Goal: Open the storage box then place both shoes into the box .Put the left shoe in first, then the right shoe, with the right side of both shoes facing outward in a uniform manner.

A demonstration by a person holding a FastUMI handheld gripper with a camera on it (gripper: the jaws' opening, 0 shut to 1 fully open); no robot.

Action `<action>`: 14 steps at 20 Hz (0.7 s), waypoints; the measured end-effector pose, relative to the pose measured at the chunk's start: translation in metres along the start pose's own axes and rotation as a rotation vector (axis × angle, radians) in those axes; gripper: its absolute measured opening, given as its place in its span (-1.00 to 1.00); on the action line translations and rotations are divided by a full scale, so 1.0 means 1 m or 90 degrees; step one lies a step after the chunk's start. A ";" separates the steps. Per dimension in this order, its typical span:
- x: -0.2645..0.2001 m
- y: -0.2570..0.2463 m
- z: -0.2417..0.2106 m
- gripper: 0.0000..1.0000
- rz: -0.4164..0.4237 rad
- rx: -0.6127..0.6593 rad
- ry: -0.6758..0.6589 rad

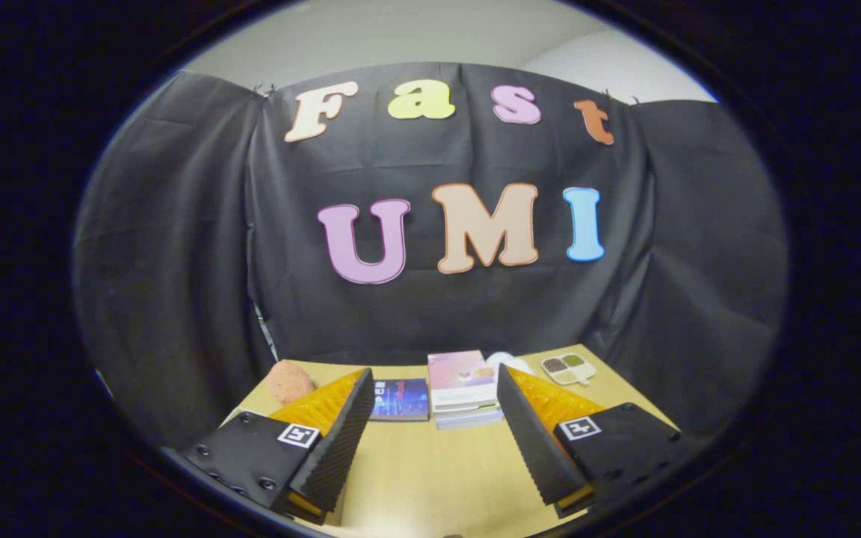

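The tongs (430,426) hang released over the pale worktop (415,478), fingers spread wide with nothing between them. Just beyond the fingers lie one dark blue book (400,398) and a stack of books (464,388) with a pink cover on top; further off sit one pinkish sponge-like lump (290,381), one small divided dish (569,368) and a white object (509,362) partly hidden by the right finger. Where the storage box and the two shoes are cannot be told from here. The risk, as a judgement: moving forward blind could knock the stack or the dish, since the fingers mask the near clutter.
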State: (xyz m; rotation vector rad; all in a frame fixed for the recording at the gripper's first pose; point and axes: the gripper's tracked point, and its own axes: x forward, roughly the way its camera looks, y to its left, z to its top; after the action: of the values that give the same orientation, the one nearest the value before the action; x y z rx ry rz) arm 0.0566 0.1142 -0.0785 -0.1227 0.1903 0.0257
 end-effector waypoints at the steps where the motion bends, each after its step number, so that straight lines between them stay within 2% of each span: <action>1: -0.002 -0.002 0.005 1.00 0.004 -0.001 -0.008; 14: -0.010 -0.084 0.069 1.00 0.021 0.064 -0.095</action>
State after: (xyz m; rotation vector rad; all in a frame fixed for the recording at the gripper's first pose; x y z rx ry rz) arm 0.0624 0.0390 0.0005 -0.0166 0.0442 0.0573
